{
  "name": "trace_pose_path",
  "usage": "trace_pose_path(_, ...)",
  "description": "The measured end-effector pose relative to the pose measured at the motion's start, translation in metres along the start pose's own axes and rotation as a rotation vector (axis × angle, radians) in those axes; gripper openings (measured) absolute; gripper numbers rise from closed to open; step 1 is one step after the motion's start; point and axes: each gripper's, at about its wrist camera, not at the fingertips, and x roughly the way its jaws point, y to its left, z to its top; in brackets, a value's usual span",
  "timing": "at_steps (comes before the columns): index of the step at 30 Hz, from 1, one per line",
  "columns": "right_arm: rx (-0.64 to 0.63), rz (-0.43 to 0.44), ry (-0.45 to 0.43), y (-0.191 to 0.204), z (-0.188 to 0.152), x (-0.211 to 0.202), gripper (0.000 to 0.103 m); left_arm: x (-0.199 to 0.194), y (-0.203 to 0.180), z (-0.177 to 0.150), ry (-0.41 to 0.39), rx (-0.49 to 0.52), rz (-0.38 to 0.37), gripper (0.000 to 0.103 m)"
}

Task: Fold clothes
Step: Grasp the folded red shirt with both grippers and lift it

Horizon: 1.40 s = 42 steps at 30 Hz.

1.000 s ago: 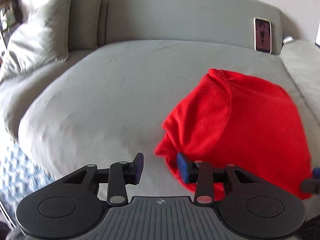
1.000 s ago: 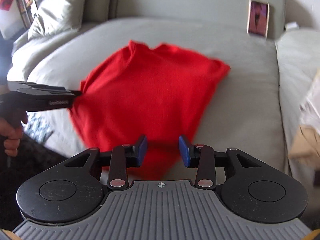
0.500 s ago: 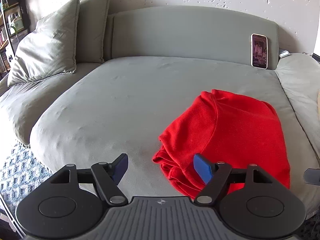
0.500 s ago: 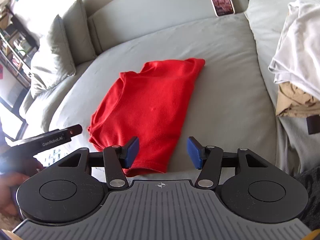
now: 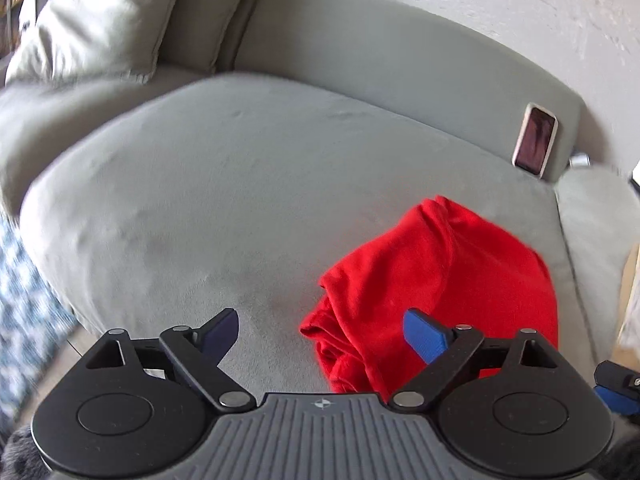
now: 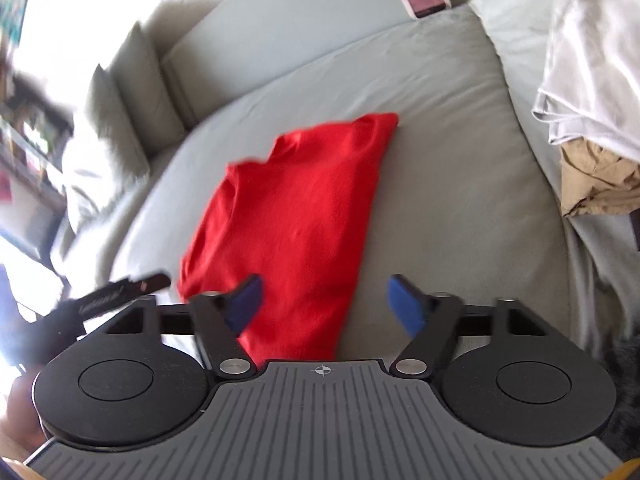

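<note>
Nearest, the left tongs are spreading apart with nothing between the blue pads; grey cushion shows in the gap, and the red garment lies just past the right-hand pad, at about 1 o'clock. The right tongs are likewise widening and grip nothing, poised above the garment's near hem without the pads pressing on it. In the right wrist view the left tool pokes in at 9 o'clock, and white lettering runs along its black arm, too smeared to read. The red garment lies folded into a long, narrow shape on the grey sofa seat, its collar end away from the cameras. Farther off, at 2 o'clock, a pile of white and tan clothes sits on the neighbouring cushion. Farthest, a phone leans upright against the sofa back, its screen blurred, and grey pillows stand at 11 o'clock.
</note>
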Motion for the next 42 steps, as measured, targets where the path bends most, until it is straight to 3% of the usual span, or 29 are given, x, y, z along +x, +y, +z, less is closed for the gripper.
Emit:
trace_pose_path(4,0.132,0.046,-0.022,-0.023,0.024,0.02,0.08,0.024,0.02,0.01,0.109,-0.084,-0.108,0.09)
trace_pose_path(7,0.207,0.06,-0.021,-0.037,0.038,0.041,0.08,0.038,0.016,0.007,0.159,-0.076,-0.198,0.09)
trace_pose_path(13,0.283,0.098,-0.04,-0.054,0.055,0.078,0.079,0.055,-0.017,-0.005,0.207,0.093,-0.192,0.095)
trace_pose_path(17,0.252,0.124,-0.043,-0.053,0.067,0.1,0.077,0.063,-0.038,-0.003,0.215,0.168,-0.194,0.094)
trace_pose_path(20,0.211,0.104,-0.054,-0.048,0.078,0.118,0.076,0.074,-0.056,0.001,0.215,0.207,-0.202,0.087)
trace_pose_path(23,0.145,0.068,-0.078,-0.039,0.088,0.133,0.077,0.079,-0.075,-0.003,0.204,0.257,-0.159,0.077)
trace_pose_path(24,0.122,0.053,-0.08,-0.036,0.09,0.137,0.077,0.077,-0.078,-0.004,0.195,0.263,-0.156,0.064)
trace_pose_path(25,0.098,0.039,-0.081,-0.032,0.091,0.14,0.067,0.074,-0.08,-0.003,0.187,0.26,-0.174,0.043)
trace_pose_path(26,0.067,0.021,-0.074,-0.028,0.092,0.142,0.031,0.07,-0.081,-0.004,0.179,0.256,-0.191,0.034)
trace_pose_path(27,0.044,0.004,-0.055,-0.025,0.093,0.145,0.018,0.065,-0.083,-0.006,0.164,0.27,-0.184,0.03)
trace_pose_path(28,0.031,-0.002,-0.046,-0.023,0.093,0.145,0.014,0.06,-0.086,-0.008,0.149,0.284,-0.178,0.029)
trace_pose_path(33,-0.08,-0.026,-0.137,-0.002,0.089,0.107,0.01,0.022,-0.092,-0.014,0.076,0.299,-0.185,0.027)
trace_pose_path(37,-0.157,-0.036,-0.226,0.017,0.084,0.047,0.01,-0.021,-0.103,-0.019,0.023,0.322,-0.266,0.027)
trace_pose_path(42,-0.112,-0.025,-0.318,0.007,0.09,-0.047,0.01,-0.072,-0.131,-0.025,-0.006,0.366,-0.421,0.027)
